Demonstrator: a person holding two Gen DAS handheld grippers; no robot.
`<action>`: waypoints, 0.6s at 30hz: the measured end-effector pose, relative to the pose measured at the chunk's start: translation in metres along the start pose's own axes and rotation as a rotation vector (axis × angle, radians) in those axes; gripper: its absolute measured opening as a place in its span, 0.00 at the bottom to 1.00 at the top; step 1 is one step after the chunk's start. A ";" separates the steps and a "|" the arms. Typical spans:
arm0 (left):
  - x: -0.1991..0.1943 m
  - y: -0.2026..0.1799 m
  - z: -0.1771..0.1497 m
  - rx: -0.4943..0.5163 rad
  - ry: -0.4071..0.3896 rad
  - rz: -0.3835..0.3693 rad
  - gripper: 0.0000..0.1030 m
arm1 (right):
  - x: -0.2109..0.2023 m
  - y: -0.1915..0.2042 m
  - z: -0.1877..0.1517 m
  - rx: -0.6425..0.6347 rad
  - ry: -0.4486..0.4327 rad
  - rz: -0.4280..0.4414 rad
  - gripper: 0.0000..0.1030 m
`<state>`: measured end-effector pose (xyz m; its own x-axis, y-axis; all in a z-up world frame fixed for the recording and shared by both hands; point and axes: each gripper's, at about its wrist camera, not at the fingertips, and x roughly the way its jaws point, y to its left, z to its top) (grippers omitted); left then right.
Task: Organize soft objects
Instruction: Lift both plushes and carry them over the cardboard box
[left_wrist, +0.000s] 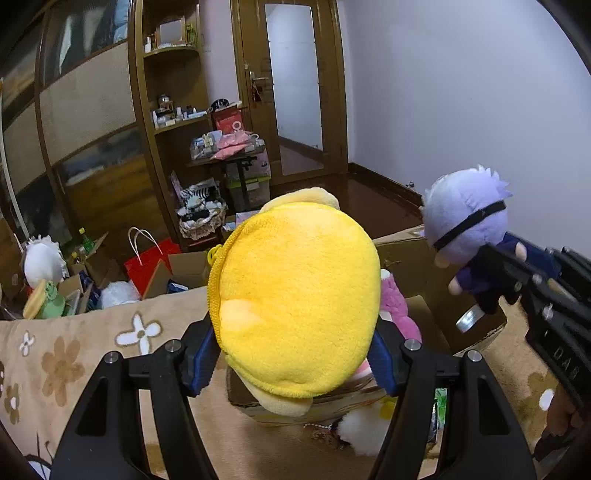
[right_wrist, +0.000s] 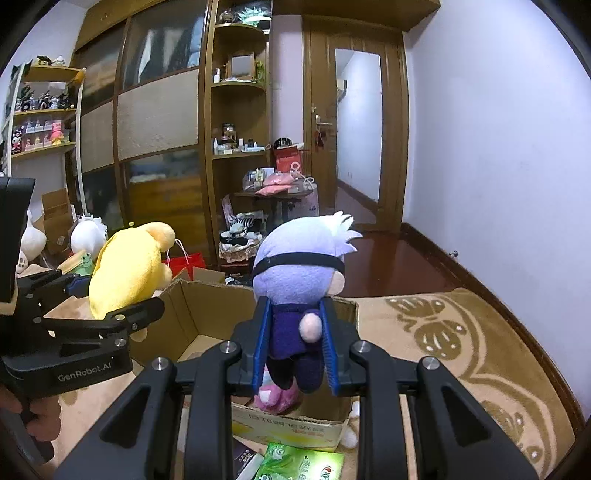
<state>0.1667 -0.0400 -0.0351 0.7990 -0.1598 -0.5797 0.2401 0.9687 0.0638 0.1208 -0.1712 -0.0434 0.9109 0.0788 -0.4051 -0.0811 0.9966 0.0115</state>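
My left gripper (left_wrist: 293, 352) is shut on a round yellow plush (left_wrist: 299, 295), its blue pads pressing both sides; the plush hangs over an open cardboard box (left_wrist: 424, 317). The same yellow plush (right_wrist: 125, 273) shows at the left of the right wrist view. My right gripper (right_wrist: 295, 347) is shut on the dark body of a purple-haired doll (right_wrist: 299, 266) with a black blindfold, held above the cardboard box (right_wrist: 207, 306). That doll (left_wrist: 465, 225) appears at the right of the left wrist view. A pink plush (right_wrist: 277, 397) lies inside the box.
The box sits on a beige flowered blanket (left_wrist: 74, 362). A green packet (right_wrist: 299, 463) lies in front of the box. Beyond the bed are more plush toys (left_wrist: 42, 260), a red bag (left_wrist: 147, 264), open cartons, a cluttered side table (right_wrist: 273, 192), wooden wardrobes and a door.
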 end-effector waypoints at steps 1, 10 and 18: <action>0.002 0.001 -0.001 -0.009 -0.002 -0.006 0.66 | 0.003 0.002 -0.001 -0.006 0.011 0.007 0.27; 0.015 0.007 -0.002 -0.028 0.026 -0.023 0.67 | 0.013 0.010 -0.013 -0.026 0.062 0.032 0.27; 0.024 0.009 -0.002 -0.029 0.059 -0.040 0.69 | 0.014 0.008 -0.017 -0.018 0.076 0.045 0.28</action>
<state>0.1868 -0.0346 -0.0506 0.7548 -0.1875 -0.6286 0.2544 0.9670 0.0170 0.1264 -0.1627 -0.0647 0.8729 0.1206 -0.4728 -0.1287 0.9916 0.0153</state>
